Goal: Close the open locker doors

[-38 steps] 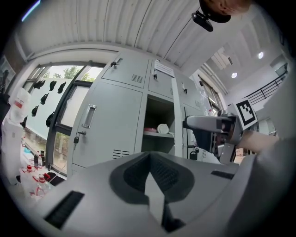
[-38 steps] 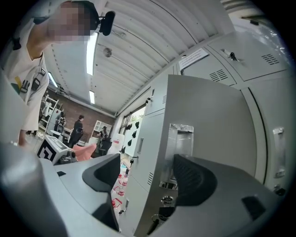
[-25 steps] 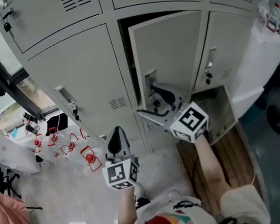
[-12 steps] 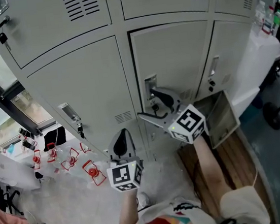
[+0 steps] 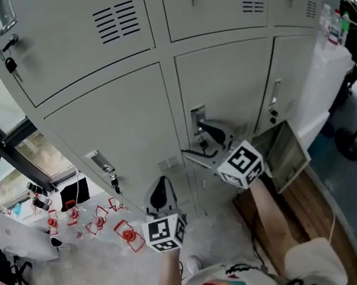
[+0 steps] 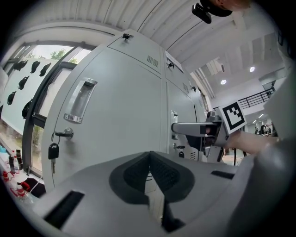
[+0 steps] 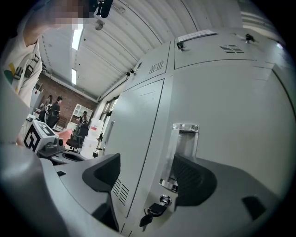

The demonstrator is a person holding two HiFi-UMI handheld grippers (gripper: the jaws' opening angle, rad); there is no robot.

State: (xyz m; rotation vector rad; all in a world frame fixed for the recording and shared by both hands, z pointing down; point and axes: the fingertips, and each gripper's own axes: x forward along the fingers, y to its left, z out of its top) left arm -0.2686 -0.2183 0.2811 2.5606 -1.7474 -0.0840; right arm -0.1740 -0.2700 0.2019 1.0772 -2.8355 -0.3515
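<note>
filling most of the head view, the grey locker bank (image 5: 110, 115) stands as a wall of panels, and the middle door (image 5: 226, 86) serves as the mark for everything else. it sits flush in its frame with no dark gap round its edge, so i judge it closed, or as good as closed. below and to the right of the middle door, a lower door (image 5: 286, 154) hangs swung outward with its inner face showing. by my reading that is the one left to shut.

the right claw (image 5: 203, 143) is up against the lower left part of the middle door. it is released, its jaws spread wide with nothing gripped between them. that spread suits a flat push rather than a pull, since the right gripper view shows one pad lying over the chrome handle recess (image 7: 186, 139) and the other over bare panel beside it. whether the pads actually touch the metal i cannot tell.

the left claw (image 5: 161, 193) hangs lower than the middle door and to its left, well clear of the panels. it is clenched on nothing, its pads meeting at the tip, probably held back because the push needs only one hand. a small key (image 7: 152, 210) dangles from the lock just under the recess on the middle door.
</note>
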